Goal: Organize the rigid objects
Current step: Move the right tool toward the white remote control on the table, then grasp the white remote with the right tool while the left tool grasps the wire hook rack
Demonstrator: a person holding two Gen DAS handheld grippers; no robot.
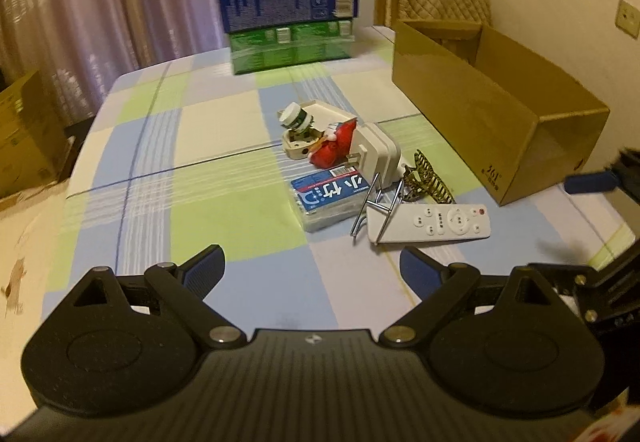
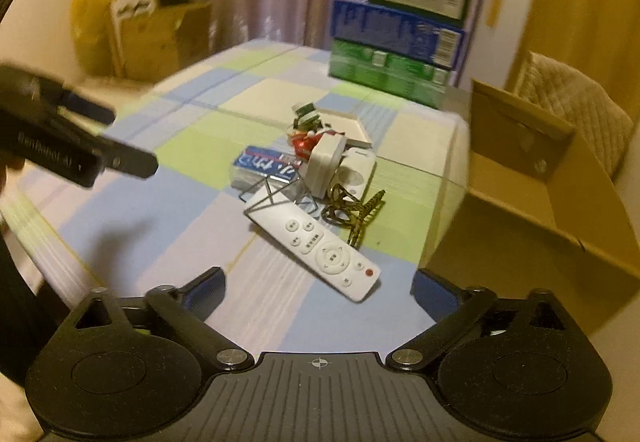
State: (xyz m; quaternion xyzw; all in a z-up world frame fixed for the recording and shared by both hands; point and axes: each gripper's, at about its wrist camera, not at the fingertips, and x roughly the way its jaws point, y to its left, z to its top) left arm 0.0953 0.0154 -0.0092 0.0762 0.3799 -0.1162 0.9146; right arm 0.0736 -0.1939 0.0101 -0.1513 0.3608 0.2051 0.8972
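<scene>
Checked tablecloth [image 1: 208, 146]; clutter heaped just beside open box [image 1: 500, 114], likely its destination. Remote [image 2: 320, 246] nearest. Left gripper [image 1: 312, 266] and right gripper [image 2: 320, 286] both spread, empty.

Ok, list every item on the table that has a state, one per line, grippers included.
left gripper: open, nothing between the fingers.
right gripper: open, holding nothing.
cardboard box: open, on the table; what shows of its inside is bare.
remote: flat, buttons up, a wire stand across one end.
hair clip: lying beside the remote.
white plug: tipped over in the pile.
</scene>
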